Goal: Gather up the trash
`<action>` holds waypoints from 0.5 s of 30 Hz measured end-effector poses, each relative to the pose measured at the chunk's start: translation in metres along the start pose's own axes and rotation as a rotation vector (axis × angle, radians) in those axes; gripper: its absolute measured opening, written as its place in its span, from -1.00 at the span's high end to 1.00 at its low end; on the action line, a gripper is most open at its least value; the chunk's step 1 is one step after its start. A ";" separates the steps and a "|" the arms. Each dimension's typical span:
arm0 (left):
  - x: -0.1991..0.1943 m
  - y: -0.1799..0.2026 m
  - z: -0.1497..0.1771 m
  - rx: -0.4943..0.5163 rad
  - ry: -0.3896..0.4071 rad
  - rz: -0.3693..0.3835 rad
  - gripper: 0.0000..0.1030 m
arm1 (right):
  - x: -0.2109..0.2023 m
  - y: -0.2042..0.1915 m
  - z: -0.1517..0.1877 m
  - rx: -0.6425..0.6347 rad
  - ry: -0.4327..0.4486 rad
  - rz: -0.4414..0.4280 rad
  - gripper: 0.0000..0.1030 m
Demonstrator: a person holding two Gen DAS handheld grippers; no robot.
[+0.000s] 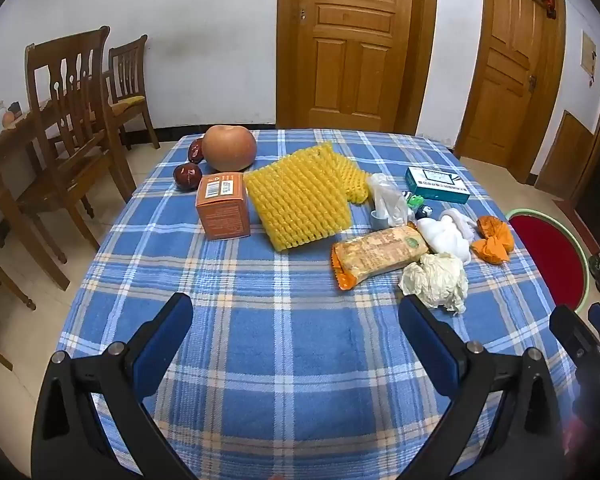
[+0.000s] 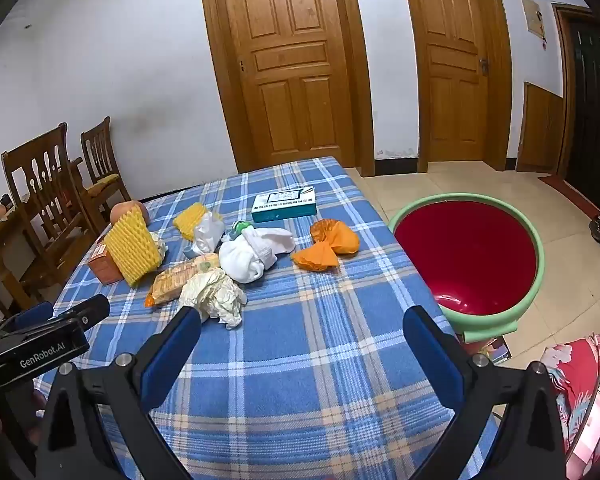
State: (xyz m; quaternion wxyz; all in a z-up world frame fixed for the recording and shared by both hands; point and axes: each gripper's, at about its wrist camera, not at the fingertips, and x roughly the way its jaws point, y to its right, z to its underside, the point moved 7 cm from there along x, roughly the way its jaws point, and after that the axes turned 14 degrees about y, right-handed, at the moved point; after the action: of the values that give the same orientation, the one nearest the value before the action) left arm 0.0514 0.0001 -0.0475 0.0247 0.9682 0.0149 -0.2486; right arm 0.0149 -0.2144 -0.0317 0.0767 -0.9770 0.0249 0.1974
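Observation:
On the blue plaid tablecloth (image 1: pixel 284 344) lies a cluster of litter: a crumpled cream paper ball (image 1: pixel 436 282) (image 2: pixel 214 298), an orange snack wrapper (image 1: pixel 376 254) (image 2: pixel 182 276), a white cloth wad (image 1: pixel 448 232) (image 2: pixel 256 254), orange crumpled paper (image 1: pixel 494 240) (image 2: pixel 328 246), a clear plastic bag (image 1: pixel 386 200) and yellow foam netting (image 1: pixel 300 200) (image 2: pixel 132 248). My left gripper (image 1: pixel 296 314) hovers open over bare cloth, short of the wrapper. My right gripper (image 2: pixel 302 326) is open too, its left fingertip (image 2: pixel 188 324) just beside the paper ball. A red basin with a green rim (image 2: pixel 466 256) (image 1: pixel 548 256) sits right of the table.
An orange box (image 1: pixel 222 206), a large round fruit (image 1: pixel 229 148) and two dark red fruits (image 1: pixel 187 176) stand at the far left. A teal box (image 1: pixel 436 185) (image 2: pixel 284 204) lies at the back. Wooden chairs (image 1: pixel 72 128) stand left of the table; doors behind.

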 end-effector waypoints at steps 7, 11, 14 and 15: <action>-0.005 0.001 -0.001 -0.006 0.007 0.017 -0.97 | -0.001 -0.001 0.000 0.001 -0.003 -0.001 -1.00; 0.002 -0.005 0.000 -0.007 -0.007 0.007 -0.97 | 0.000 -0.001 0.001 0.006 -0.013 -0.001 -1.00; 0.001 -0.005 0.000 -0.004 -0.005 0.005 -0.97 | 0.000 -0.001 0.001 0.006 -0.013 -0.001 -1.00; 0.001 -0.005 0.000 -0.004 -0.006 0.004 -0.97 | 0.000 -0.001 0.001 0.006 -0.013 -0.001 -1.00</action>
State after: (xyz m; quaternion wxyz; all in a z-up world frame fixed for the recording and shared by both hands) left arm 0.0526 0.0047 -0.0479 0.0271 0.9673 0.0135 -0.2517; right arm 0.0147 -0.2135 -0.0323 0.0799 -0.9755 0.0243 0.2036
